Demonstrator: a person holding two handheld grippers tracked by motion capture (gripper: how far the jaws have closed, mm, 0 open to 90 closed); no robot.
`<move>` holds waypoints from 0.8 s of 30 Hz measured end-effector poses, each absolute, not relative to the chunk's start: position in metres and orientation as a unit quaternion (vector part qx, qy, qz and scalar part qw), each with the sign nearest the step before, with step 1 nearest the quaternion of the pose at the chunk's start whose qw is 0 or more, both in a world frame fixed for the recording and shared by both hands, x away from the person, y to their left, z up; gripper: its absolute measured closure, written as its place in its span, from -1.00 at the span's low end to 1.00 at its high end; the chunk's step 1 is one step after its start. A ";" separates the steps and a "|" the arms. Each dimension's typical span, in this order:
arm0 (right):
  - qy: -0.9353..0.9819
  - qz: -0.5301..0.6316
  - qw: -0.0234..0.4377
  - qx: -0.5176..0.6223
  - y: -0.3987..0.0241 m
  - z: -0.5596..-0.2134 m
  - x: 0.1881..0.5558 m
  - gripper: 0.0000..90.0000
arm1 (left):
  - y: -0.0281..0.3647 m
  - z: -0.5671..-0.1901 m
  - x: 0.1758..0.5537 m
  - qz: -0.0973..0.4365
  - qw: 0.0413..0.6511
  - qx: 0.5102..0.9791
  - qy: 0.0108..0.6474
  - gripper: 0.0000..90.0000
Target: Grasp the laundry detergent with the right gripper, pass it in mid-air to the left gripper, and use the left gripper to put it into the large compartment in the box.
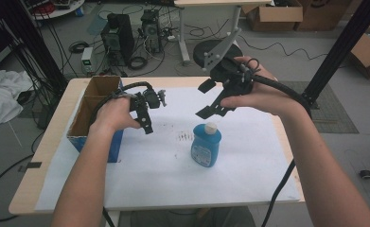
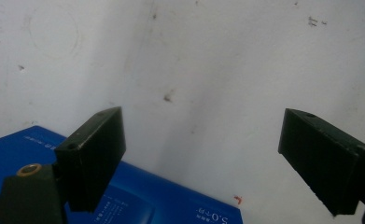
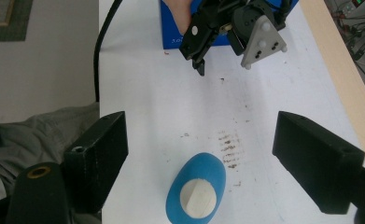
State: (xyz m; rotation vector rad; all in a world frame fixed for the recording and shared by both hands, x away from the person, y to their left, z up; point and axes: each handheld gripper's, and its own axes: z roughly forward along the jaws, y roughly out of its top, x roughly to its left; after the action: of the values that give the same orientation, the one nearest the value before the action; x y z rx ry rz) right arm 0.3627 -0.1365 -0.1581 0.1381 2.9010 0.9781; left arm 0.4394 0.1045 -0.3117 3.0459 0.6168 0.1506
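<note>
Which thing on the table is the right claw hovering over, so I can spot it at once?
Start at the white sheet covering the table. Near its middle, to the right of the open cardboard box, stands a blue bottle. It is the one upright item out on the bare sheet, flat-sided with a cream cap, below the open right claw.

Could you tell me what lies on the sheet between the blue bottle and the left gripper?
Only bare white sheet with a patch of dark smudges, seen in the right gripper view between the blue bottle and the left gripper.
</note>
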 end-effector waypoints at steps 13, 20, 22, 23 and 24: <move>0.929 0.357 0.053 0.082 -0.181 -0.180 0.355 -0.61 | 0.105 -0.311 0.437 0.050 0.014 0.978 0.201 -0.66; 0.921 0.372 0.057 0.099 -0.197 -0.196 0.351 -0.61 | 0.104 -0.312 0.436 0.050 0.010 0.979 0.200 -0.66; 0.919 0.377 0.054 0.104 -0.201 -0.204 0.350 -0.61 | 0.104 -0.313 0.436 0.050 0.012 0.978 0.201 -0.66; 0.919 0.377 0.054 0.104 -0.201 -0.204 0.350 -0.61 | 0.105 -0.313 0.435 0.049 0.013 0.978 0.203 -0.66; 0.918 0.378 0.052 0.108 -0.203 -0.208 0.350 -0.61 | 0.105 -0.313 0.436 0.049 0.010 0.978 0.201 -0.66</move>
State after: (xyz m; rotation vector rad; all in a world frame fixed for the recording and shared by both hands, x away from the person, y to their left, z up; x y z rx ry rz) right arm 0.3500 -0.2034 -0.2083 0.3274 2.7914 1.1498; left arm 0.4355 0.1049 -0.3132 3.0533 0.6277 0.1521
